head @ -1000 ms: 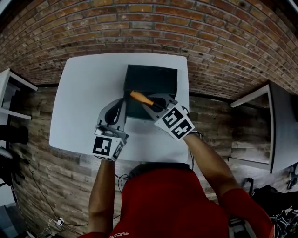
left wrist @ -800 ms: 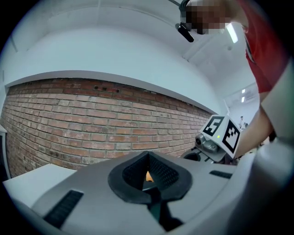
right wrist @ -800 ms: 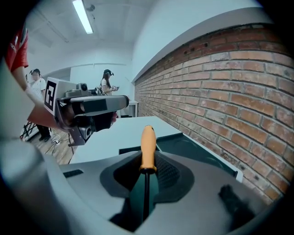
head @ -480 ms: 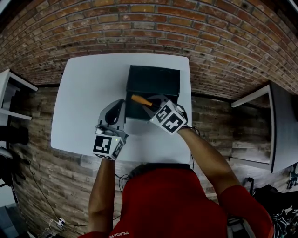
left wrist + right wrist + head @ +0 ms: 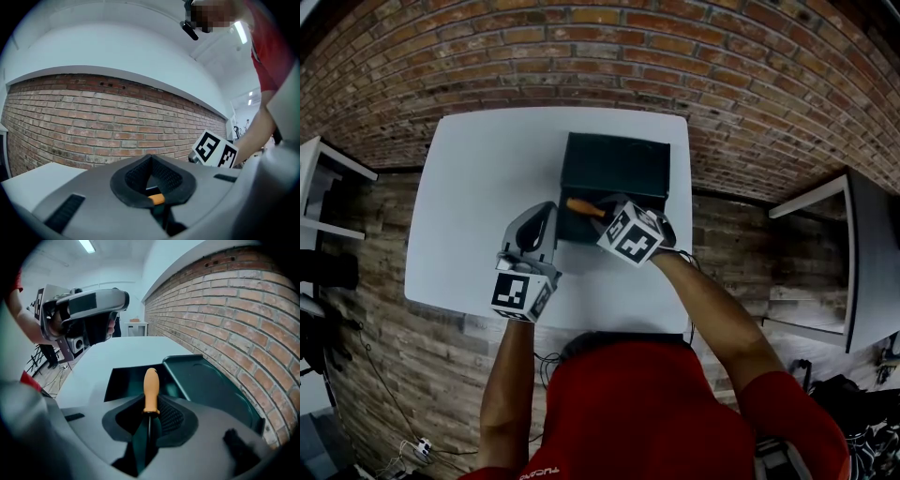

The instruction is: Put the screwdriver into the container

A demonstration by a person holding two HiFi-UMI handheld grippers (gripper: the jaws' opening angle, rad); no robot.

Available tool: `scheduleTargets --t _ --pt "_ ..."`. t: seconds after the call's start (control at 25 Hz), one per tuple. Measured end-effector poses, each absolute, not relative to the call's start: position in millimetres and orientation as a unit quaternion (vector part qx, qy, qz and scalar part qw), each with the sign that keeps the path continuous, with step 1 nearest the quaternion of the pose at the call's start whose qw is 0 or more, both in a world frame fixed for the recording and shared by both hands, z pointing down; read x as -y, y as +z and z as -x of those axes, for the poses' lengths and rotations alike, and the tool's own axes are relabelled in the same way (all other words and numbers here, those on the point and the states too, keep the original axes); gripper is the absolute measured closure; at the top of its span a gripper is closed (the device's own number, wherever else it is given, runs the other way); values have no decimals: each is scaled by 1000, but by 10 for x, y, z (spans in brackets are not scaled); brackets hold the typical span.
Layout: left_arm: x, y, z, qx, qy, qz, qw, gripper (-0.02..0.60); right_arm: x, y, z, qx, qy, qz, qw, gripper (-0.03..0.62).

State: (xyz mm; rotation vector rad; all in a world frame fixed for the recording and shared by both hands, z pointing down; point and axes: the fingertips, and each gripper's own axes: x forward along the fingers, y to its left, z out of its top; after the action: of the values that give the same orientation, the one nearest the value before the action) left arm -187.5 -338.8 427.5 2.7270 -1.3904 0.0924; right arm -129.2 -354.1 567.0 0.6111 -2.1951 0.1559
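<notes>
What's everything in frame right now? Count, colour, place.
table: 1, white, centre
container: 1, dark green, open, on the table's far side
screwdriver: 1, orange handle, in the right gripper, handle over the container
brick wall: 1, red-brown, beyond the table
side tables: 2, white-edged, far left and far right
left gripper: 1, grey, jaws together, beside the container
right gripper: 1, grey, shut on the screwdriver
person: 1, red shirt, bottom of head view

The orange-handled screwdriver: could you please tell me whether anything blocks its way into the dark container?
Nothing visible does. The right gripper holds the orange-handled screwdriver with its handle over the open top of the dark green box-shaped container.
</notes>
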Motion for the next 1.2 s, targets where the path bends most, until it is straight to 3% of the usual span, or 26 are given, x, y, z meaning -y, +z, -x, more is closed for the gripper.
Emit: scheduleTargets --t 1.2 --pt "3461 4249 1908 457 27 -888 36 568 3587 6045 1253 834 86 -196 509 505"
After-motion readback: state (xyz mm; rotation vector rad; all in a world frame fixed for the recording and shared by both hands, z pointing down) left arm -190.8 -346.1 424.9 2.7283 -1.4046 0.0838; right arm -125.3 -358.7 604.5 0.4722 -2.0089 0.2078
